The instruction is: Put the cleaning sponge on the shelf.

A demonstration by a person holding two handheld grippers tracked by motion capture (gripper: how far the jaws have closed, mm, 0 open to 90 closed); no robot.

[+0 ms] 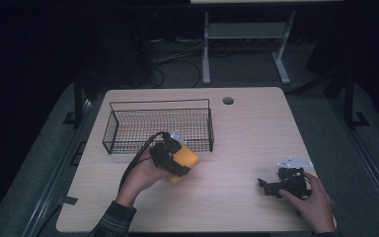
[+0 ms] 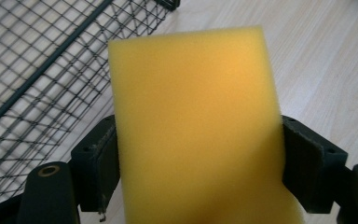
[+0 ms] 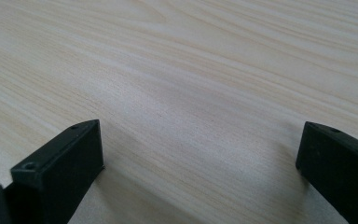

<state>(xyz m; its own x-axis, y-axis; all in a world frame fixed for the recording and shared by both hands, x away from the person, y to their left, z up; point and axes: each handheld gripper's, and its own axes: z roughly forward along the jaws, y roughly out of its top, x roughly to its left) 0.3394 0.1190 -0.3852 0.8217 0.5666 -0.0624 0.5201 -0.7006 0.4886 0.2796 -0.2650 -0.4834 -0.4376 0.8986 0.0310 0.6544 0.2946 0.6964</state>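
Observation:
A yellow sponge sits clamped between the two black jaws of my left gripper, which is shut on it. In the high view that left gripper holds the sponge just above the table, right in front of the near wall of a black wire basket. The basket's mesh lies to the left of the sponge in the left gripper view. My right gripper rests low near the table's front right, open, with bare wood between its jaws.
The light wooden table has a round cable hole at the back. Beyond the table stand white desk legs and cables on a dark floor.

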